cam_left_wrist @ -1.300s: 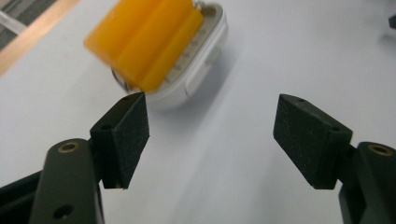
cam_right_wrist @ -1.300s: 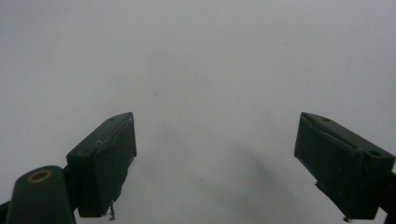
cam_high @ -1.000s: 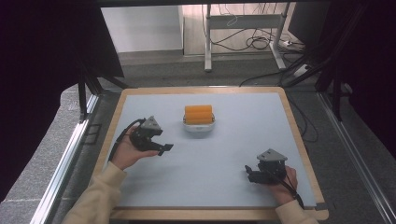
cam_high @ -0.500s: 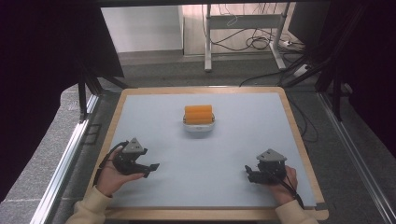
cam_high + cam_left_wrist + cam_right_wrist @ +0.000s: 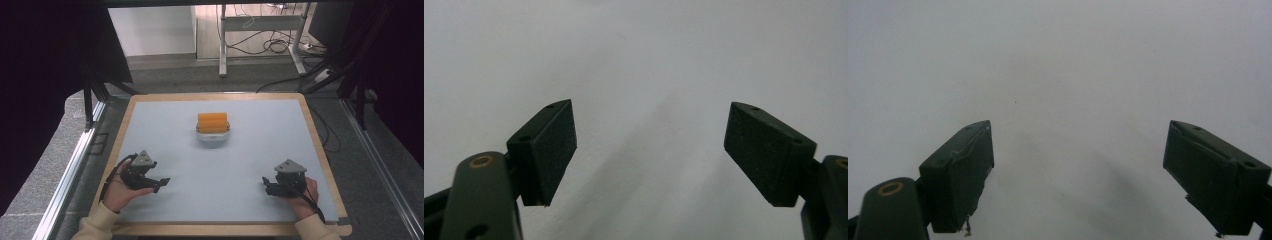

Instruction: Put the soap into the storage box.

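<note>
The orange block point(image 5: 212, 121) lies long axis left–right in the white bowl point(image 5: 213, 138); left tongs point(image 5: 159, 182), jaws just opened further, and right tongs point(image 5: 270, 186) are held agape — empty.

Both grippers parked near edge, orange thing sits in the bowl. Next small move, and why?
Probably none beyond resting. The orange block sits in the white bowl mid-table; the left gripper, whose fingers have just been opening, and the right gripper are both open, holding nothing, low at the near edge. If anything, lift the hands away.
</note>
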A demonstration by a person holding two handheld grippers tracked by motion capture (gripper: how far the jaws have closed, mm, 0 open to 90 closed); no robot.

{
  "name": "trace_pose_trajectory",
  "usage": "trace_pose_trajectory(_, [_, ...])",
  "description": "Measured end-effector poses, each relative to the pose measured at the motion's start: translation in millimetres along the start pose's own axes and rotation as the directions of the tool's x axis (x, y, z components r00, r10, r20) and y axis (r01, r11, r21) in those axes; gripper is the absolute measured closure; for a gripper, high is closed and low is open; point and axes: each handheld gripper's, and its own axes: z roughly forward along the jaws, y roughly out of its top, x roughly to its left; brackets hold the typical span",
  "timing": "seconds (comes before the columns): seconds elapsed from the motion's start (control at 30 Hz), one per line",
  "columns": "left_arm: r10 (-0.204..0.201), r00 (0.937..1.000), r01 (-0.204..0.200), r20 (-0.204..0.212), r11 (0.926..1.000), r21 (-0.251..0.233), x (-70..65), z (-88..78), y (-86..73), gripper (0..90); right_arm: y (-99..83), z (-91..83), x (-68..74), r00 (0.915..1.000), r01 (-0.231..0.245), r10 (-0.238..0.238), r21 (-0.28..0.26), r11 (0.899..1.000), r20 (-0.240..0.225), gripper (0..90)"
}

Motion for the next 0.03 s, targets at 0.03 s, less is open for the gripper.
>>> trace_pose_trajectory(0.03, [0.000,1.0000,0.000,0.000,1.0000,0.000,0.0,0.0,0.0,20.5,0.0,0.0,0.0,1.0000,0.000,0.000,0.000,1.000,0.000,13.2])
